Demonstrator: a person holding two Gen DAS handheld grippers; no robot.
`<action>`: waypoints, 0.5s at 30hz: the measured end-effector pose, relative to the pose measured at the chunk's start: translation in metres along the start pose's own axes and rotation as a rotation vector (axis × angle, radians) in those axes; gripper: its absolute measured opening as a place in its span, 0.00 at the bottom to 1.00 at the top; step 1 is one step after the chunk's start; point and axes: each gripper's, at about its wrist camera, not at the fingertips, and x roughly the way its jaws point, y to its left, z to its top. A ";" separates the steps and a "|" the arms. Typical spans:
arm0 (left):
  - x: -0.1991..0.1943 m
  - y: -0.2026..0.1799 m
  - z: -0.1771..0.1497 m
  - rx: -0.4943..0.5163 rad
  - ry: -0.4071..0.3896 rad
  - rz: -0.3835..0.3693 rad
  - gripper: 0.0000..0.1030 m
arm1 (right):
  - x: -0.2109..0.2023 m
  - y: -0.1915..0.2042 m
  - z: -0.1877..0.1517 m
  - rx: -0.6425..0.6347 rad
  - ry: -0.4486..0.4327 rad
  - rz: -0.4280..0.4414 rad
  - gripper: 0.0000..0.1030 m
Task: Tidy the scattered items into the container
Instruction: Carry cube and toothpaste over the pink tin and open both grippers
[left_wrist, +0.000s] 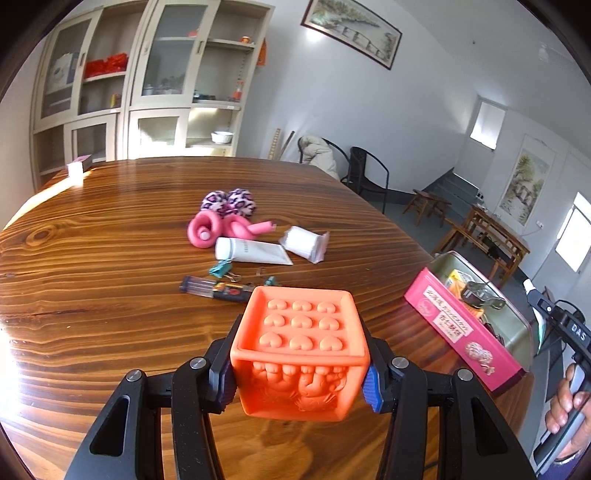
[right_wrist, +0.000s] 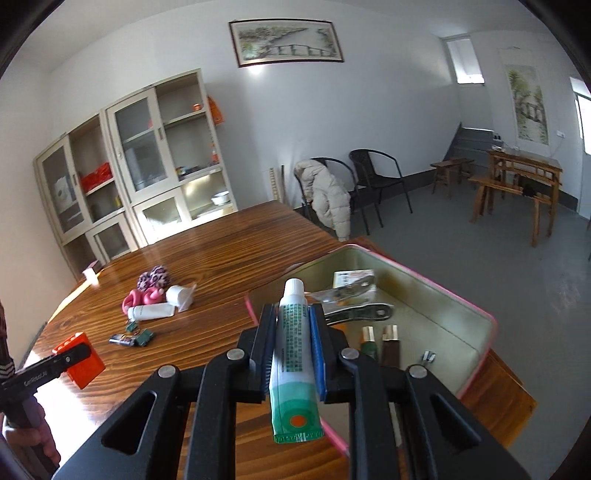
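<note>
Currently both hand-held grippers are carrying loads toward the tin. The right hand-held gripper (right_wrist: 293, 354) is clamping a green-and-white tube (right_wrist: 294, 356) along its length, cap pointing forward, its tail hanging out behind the pads. The tube is sitting over the near rim of the pink-edged tin (right_wrist: 476, 354), which is resting at the table (right_wrist: 207, 258) corner. The left hand-held gripper (left_wrist: 301, 373) is squeezing an orange silicone cube (left_wrist: 301, 350) across two opposite sides, above the table and well short of the tin (left_wrist: 461, 328).

Inside the tin, a metal clip (right_wrist: 354, 312), two small gold-capped bottles (right_wrist: 380, 345) and a paper packet (right_wrist: 351, 277) are already lying.

Advice, as judgement: the right hand should be carrying the tube fully past the rim before letting go, aiming at the bare floor of the tin toward its far side, and lowering so the tube is not bouncing off the clip. The cube is bulky; it should be following only once the right hand is clear, and going into the open far end.

Remaining on the table: a white tube (left_wrist: 251, 253), pink foam rollers (left_wrist: 221, 229), a leopard-print scrunchie (left_wrist: 229, 202), a cotton-swab packet (left_wrist: 304, 243), teal binder clips (left_wrist: 221, 267) and a small screwdriver (left_wrist: 212, 288).
</note>
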 end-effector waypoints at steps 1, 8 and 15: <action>0.000 -0.005 0.000 0.005 0.001 -0.008 0.53 | 0.000 -0.011 0.002 0.025 -0.001 -0.013 0.19; 0.005 -0.032 0.001 0.039 0.016 -0.039 0.53 | 0.017 -0.056 0.010 0.094 0.009 -0.089 0.19; 0.013 -0.052 0.004 0.068 0.032 -0.062 0.53 | 0.043 -0.063 0.003 0.090 0.064 -0.119 0.19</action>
